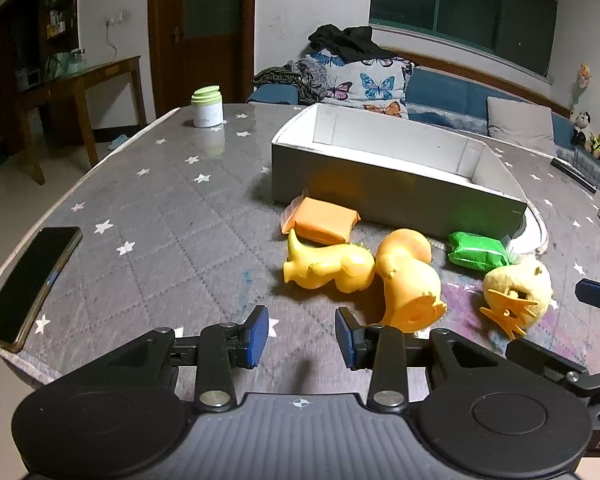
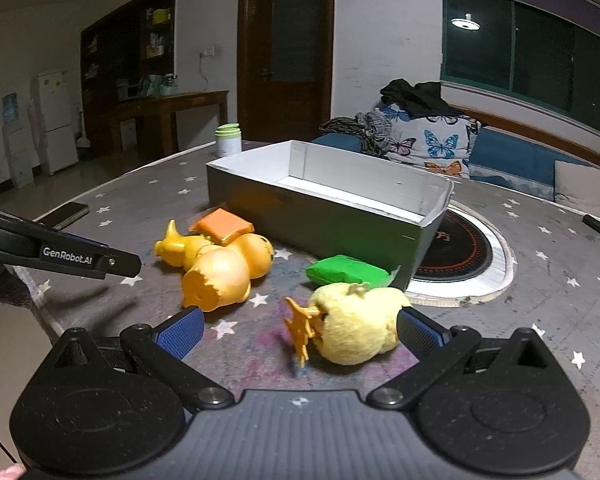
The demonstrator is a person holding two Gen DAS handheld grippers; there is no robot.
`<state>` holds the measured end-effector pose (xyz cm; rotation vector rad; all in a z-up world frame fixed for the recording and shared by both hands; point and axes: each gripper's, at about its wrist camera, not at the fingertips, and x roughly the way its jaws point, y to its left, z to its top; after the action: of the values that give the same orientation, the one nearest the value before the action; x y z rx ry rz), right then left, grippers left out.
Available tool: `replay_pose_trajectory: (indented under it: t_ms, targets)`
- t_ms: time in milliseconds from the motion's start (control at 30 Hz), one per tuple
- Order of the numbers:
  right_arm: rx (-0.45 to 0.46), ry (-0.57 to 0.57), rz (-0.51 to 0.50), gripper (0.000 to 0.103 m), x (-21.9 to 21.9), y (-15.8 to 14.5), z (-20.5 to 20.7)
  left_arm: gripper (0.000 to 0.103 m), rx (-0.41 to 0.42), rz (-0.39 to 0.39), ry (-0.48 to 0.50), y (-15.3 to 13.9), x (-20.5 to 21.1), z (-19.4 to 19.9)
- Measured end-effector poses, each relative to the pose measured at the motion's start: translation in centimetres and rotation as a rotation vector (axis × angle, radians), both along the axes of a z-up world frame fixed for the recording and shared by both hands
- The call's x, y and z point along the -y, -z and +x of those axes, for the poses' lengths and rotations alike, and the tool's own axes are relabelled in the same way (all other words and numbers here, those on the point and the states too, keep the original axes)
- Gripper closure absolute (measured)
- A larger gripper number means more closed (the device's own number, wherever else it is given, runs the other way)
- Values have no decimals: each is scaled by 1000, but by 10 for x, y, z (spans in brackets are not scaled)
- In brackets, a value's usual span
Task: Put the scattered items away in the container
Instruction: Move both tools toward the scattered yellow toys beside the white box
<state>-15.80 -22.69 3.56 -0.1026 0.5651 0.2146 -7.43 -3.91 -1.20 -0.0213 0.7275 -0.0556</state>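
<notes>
A grey open box (image 1: 392, 184) (image 2: 320, 216) stands on the star-patterned table. In front of it lie an orange packet (image 1: 322, 220) (image 2: 222, 226), a yellow toy animal (image 1: 328, 268) (image 2: 178, 246), an orange duck-shaped toy (image 1: 408, 280) (image 2: 224, 274), a green packet (image 1: 476, 251) (image 2: 346, 270) and a yellow plush chick (image 1: 518, 292) (image 2: 356, 326). My left gripper (image 1: 302, 336) is open and empty, just short of the two plastic toys. My right gripper (image 2: 298, 330) is open wide, with the plush chick between its fingers, close to the right pad (image 2: 418, 330).
A black phone (image 1: 30, 284) (image 2: 66, 215) lies near the table's left edge. A white jar with a green lid (image 1: 207, 107) (image 2: 228, 139) stands at the far side. A round induction plate (image 2: 464, 258) sits right of the box. A sofa with cushions is behind.
</notes>
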Motion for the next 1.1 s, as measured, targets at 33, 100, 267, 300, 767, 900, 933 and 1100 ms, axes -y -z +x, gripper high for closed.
replay_pose_trajectory:
  t_ms: [33, 100, 267, 300, 767, 900, 933, 1100]
  targets:
    - [-4, -3, 1, 0, -7, -2, -1, 63, -4, 0, 0, 0, 0, 0]
    - [-14, -19, 6, 0, -7, -8, -2, 63, -10, 4, 1, 1, 1, -1]
    - [-30, -66, 18, 0, -37, -23, -16, 63, -12, 30, 9, 3, 5, -3]
    - [-31, -73, 20, 0, -37, -25, -16, 63, -12, 35, 13, 3, 7, -3]
    - [-38, -180, 19, 0, 68, 25, 23, 63, -32, 56, 20, 5, 9, -2]
    - [-39, -187, 14, 0, 71, 33, 30, 63, -41, 51, 23, 7, 8, 0]
    - [-38, -187, 13, 0, 72, 34, 33, 63, -42, 49, 24, 7, 8, 0]
    - [-35, -178, 17, 0, 83, 43, 43, 63, -49, 42, 35, 9, 10, 1]
